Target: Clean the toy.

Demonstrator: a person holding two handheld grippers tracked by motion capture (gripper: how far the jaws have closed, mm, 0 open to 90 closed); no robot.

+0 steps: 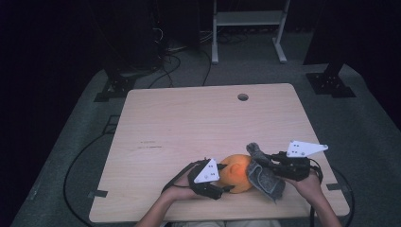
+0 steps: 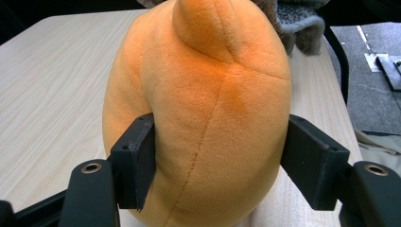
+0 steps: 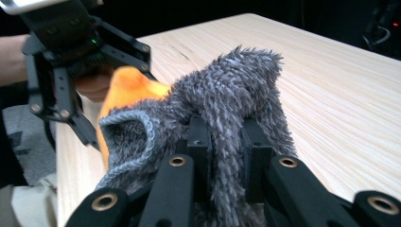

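Note:
An orange plush toy [image 1: 238, 171] rests on the wooden table [image 1: 189, 127] near its front edge. My left gripper [image 1: 222, 182] is shut on it, and in the left gripper view both pads [image 2: 142, 161] press into the orange plush toy [image 2: 208, 118] from either side. A grey fuzzy cloth piece [image 1: 265, 175] hangs just right of the toy, touching it. My right gripper [image 1: 269, 165] is shut on this cloth; in the right gripper view the grey fuzzy cloth [image 3: 227, 109] is pinched between the two jaws and drapes over them toward the toy [image 3: 127, 85].
A round cable hole [image 1: 242, 97] lies near the table's far edge. Cables trail over the grey floor [image 1: 75, 156] at the left. A white shelf frame [image 1: 248, 28] stands beyond the table. The person's forearms come in over the front edge.

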